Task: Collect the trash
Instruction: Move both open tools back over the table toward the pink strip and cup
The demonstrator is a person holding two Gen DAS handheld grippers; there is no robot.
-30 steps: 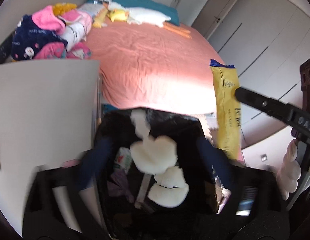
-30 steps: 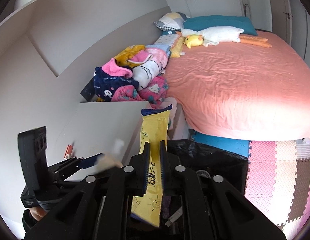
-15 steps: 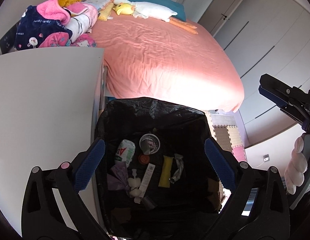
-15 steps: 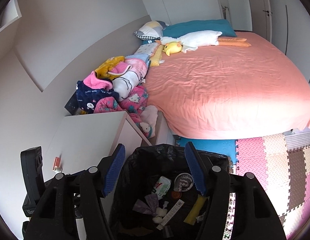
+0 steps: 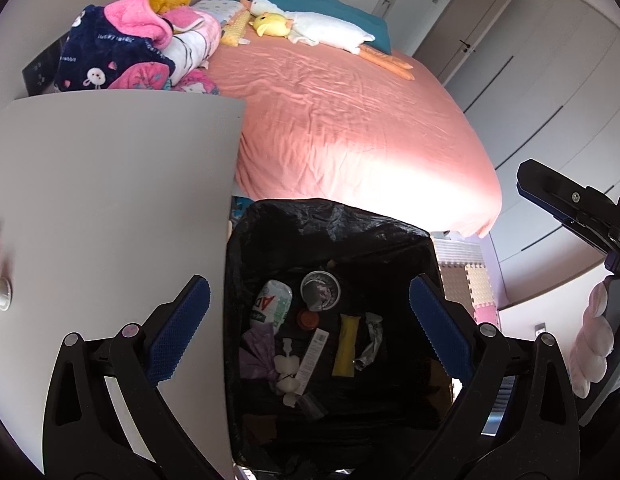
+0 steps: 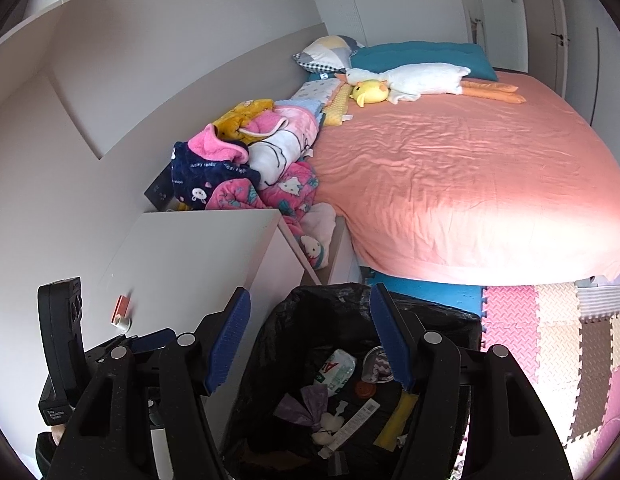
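My left gripper (image 5: 310, 332) and right gripper (image 6: 310, 340) gape empty above the filled bin (image 5: 270, 216); nightstand (image 5: 110, 184) bits remain.

A: What can you actually read here?

B: Not much. On the navy fleece garment (image 6: 206, 176) in the clothes pile at the bed's left edge there's pale lettering, "LUCKY" and then something like "RABBIT", only partly legible in either view.

A: Anything in the bin?

B: A crumpled bottle (image 5: 272, 304) lies near the back left of the black bin bag (image 5: 270, 224), with big red letters "AD" on its white and green label. The white paper strip (image 5: 314, 350) beside it carries print too small to read.

A: And the devices?

B: A small white label on the black handheld unit (image 6: 60, 344) at the right wrist view's left edge reads roughly "Data Acquisition System".
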